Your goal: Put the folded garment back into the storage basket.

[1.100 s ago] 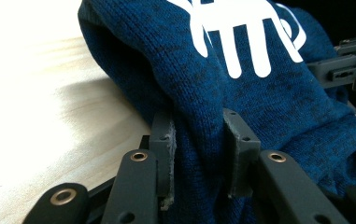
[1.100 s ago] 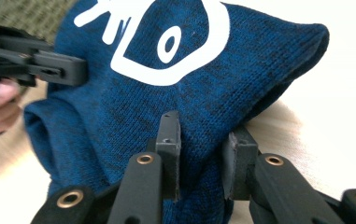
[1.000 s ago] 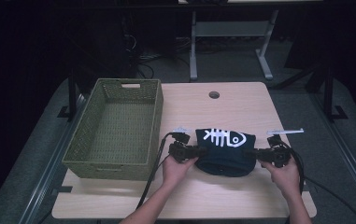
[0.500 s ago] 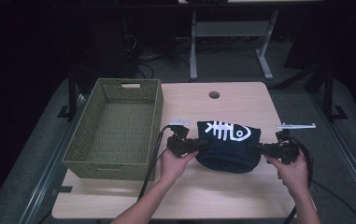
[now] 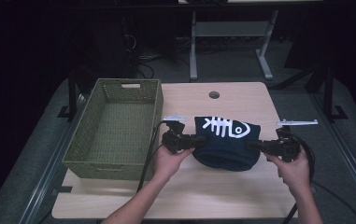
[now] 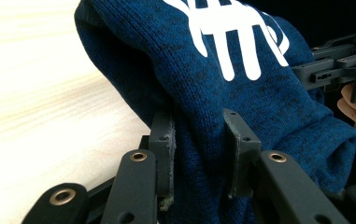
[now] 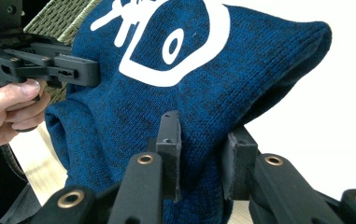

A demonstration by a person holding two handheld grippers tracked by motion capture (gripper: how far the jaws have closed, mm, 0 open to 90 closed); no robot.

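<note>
Clearly soft and light, the dark blue knitted garment with a white fishbone print (image 5: pixel 226 142) sags mid-bench, pinched at opposite ends by the left hand-held gripper (image 6: pixel 198 154) and right hand-held gripper (image 7: pixel 202 156); edge folds look the surest hold. Along the bench's left edge, the olive woven basket (image 5: pixel 88 135) holds nothing.

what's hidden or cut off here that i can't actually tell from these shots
- Underside of the folded dark blue knit garment with a white fish-skeleton print: high view, covered by its own top layer.
- Tail of the print: left gripper view, cut by the top edge.
- Inner near wall of the olive green woven basket: high view, hidden by its rim.
- Fabric pinched inside the left gripper and right gripper: hidden by their fingers.
</note>
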